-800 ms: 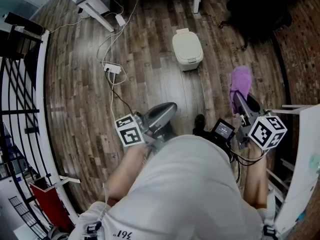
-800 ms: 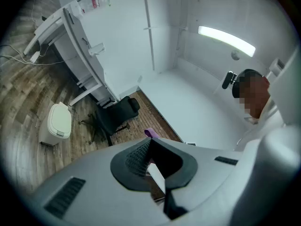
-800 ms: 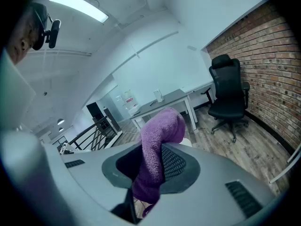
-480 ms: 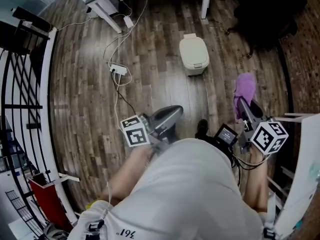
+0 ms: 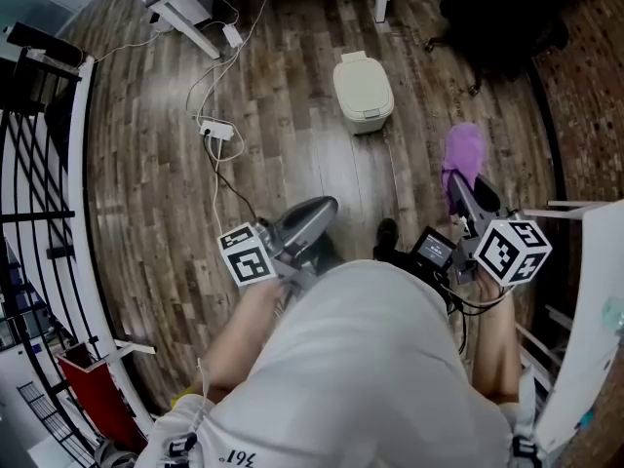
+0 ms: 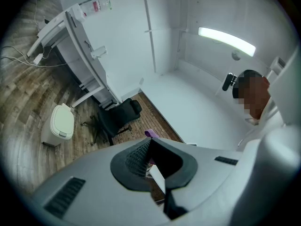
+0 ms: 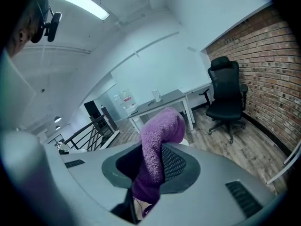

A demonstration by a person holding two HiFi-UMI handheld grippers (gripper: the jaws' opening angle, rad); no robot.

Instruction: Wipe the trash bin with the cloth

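Note:
The cream trash bin (image 5: 364,91) stands with its lid down on the wooden floor, ahead of me, and shows at the left of the left gripper view (image 6: 61,124). My right gripper (image 5: 458,188) is shut on a purple cloth (image 5: 461,154), held in the air to the right of and short of the bin. In the right gripper view the cloth (image 7: 160,131) bulges up out of the right gripper (image 7: 157,149) between the pads. My left gripper (image 5: 325,210) points toward the bin, well short of it. In its own view the left gripper (image 6: 149,142) looks shut with nothing in it.
A white power strip (image 5: 216,132) and loose cables lie on the floor left of the bin. A black office chair (image 5: 507,8) stands at the back right by the brick wall (image 7: 268,65). White desk legs (image 5: 195,27) are at the back left, a black railing (image 5: 39,164) along the left.
The head view swayed down and back. The right gripper with the cloth has edged slightly left and toward the bin. Both grips are unchanged.

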